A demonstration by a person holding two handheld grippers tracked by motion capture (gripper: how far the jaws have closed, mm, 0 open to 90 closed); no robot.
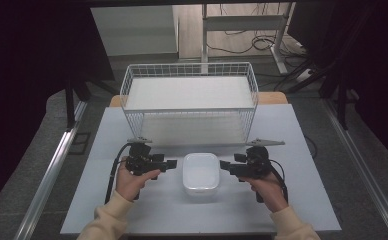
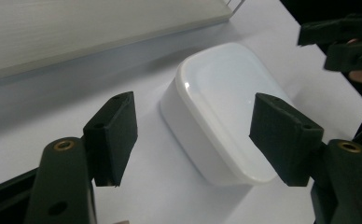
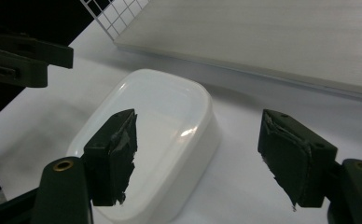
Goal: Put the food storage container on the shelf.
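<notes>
White rounded plastic tub (image 1: pixel 200 173) sits on the pale grey table (image 1: pixel 132 210), just in front of a white wire basket (image 1: pixel 189 95). Seen from above, the left gripper (image 1: pixel 171 164) and right gripper (image 1: pixel 225 165) flank the tub, jaws parted and holding nothing. Each gripper view shows the tub (image 2: pixel 226 112) between its spread jaws, untouched; the right gripper view alone reveals its hollow inside (image 3: pixel 146 126).

Pretty plain setup: a pale grey worktop (image 1: pixel 282 200), matte and flat. Sitting on it near the front middle is a white plastic tub (image 1: pixel 200 173), rounded corners. Behind that, toward the far edge, there's a white wire basket (image 1: pixel 189 102) standing on the same surface.
</notes>
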